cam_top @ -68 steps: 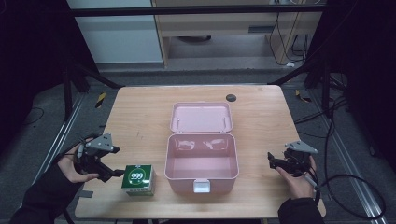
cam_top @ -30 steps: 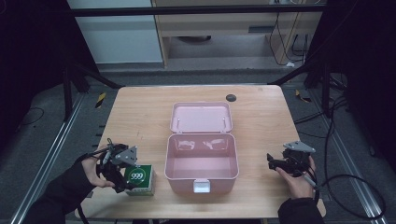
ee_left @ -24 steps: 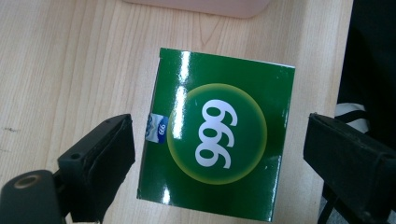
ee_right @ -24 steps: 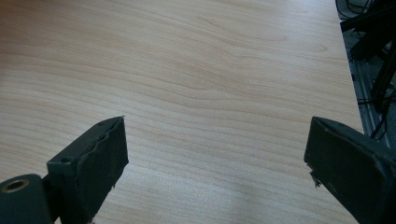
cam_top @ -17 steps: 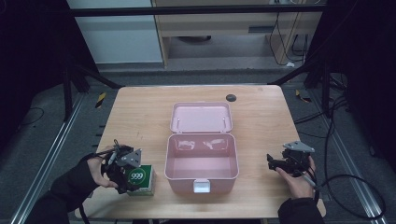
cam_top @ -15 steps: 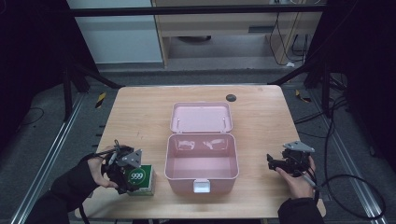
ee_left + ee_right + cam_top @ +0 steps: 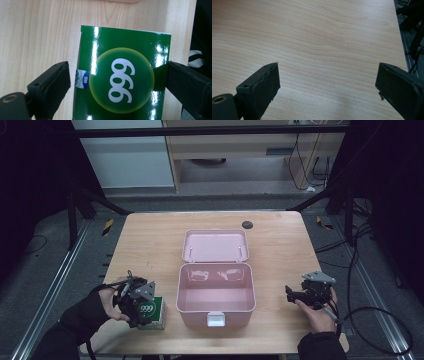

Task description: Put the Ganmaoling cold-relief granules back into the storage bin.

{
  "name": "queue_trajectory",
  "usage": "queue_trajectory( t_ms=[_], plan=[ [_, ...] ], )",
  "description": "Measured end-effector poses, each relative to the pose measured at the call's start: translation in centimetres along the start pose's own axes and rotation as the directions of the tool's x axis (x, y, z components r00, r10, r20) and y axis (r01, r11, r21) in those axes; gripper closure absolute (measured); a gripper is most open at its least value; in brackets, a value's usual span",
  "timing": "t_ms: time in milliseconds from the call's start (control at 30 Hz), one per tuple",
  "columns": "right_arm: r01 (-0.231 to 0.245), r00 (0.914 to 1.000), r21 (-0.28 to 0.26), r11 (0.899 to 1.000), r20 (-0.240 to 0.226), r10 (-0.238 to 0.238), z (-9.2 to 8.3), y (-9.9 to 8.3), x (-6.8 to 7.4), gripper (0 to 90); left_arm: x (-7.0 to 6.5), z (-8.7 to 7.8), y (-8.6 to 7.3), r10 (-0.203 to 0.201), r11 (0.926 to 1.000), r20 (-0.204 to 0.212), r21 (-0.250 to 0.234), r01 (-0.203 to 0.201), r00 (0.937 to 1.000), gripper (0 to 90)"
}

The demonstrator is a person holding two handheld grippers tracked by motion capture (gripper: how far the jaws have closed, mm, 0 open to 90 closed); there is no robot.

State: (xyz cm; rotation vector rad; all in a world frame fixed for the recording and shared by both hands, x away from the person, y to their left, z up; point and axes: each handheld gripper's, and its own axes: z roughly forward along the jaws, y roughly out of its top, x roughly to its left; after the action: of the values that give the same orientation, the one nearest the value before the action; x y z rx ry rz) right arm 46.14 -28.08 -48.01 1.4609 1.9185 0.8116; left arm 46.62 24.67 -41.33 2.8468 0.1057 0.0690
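A green carton point(image 7: 151, 313) marked 999 in a yellow circle lies flat near the table's front left. My left gripper point(image 7: 139, 304) hangs right over it. In the left gripper view the carton point(image 7: 120, 75) sits between the jaws of the left gripper point(image 7: 117, 75). There is a thin gap at the left pad, and the right pad is at the carton's edge. These jaws have just been opening wider. My right gripper point(image 7: 291, 293) rests at the front right, and in its own view this gripper point(image 7: 328, 77) is open over bare wood.
An open pink plastic case point(image 7: 216, 266) stands in the middle of the table point(image 7: 150, 240), its lid point(image 7: 215, 245) laid back flat behind it. A small dark disc point(image 7: 247, 224) lies near the far edge. Dark frame legs and cables surround the table.
My left hand has moved right from the table's left edge onto the green carton, and its jaws now straddle it. The right hand has kept still.
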Motion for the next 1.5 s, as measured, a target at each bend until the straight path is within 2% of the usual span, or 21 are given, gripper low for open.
queue_trajectory(
  t_ms=[167, 500, 733, 1000, 1233, 1500],
  plan=[
    [0.006, 1.0, 0.002, 1.0, 0.001, -0.006, 0.1, 0.0, 0.0, 5.7, 0.1, 0.6, -0.1, 0.017, 0.9997, 0.006, 0.018, -0.017, 0.9998, 5.6],
    [0.012, 0.9999, 0.008, 1.0, -0.001, -0.012, 0.1, 0.0, 0.1, 5.5, 0.3, 1.6, -0.5, 0.001, 0.9995, 0.031, 0.031, -0.002, 0.9995, 6.2],
    [0.009, 1.0, 0.015, 1.0, -0.001, -0.009, 0.2, 0.0, 0.1, 5.5, 0.4, 2.2, -0.5, 0.009, 0.9985, 0.049, 0.053, -0.012, 0.9987, 10.0],
    [0.009, 1.0, 0.014, 1.0, 0.001, -0.009, 0.2, 0.0, 0.0, 5.5, 0.4, 2.0, -0.6, 0.004, 0.9986, 0.051, 0.053, -0.007, 0.9987, 13.5],
    [0.009, 1.0, 0.016, 1.0, 0.002, -0.009, 0.2, -0.1, 0.0, 5.5, 0.4, 1.6, -0.6, -0.02, 0.9963, 0.05, 0.085, 0.016, 0.9986, 14.3],
    [0.009, 1.0, 0.016, 1.0, 0.001, -0.009, 0.2, 0.0, 0.0, 5.5, 0.2, 0.1, -0.5, -0.02, 0.9972, 0.037, 0.072, 0.018, 0.9991, 14.3]
  ],
)
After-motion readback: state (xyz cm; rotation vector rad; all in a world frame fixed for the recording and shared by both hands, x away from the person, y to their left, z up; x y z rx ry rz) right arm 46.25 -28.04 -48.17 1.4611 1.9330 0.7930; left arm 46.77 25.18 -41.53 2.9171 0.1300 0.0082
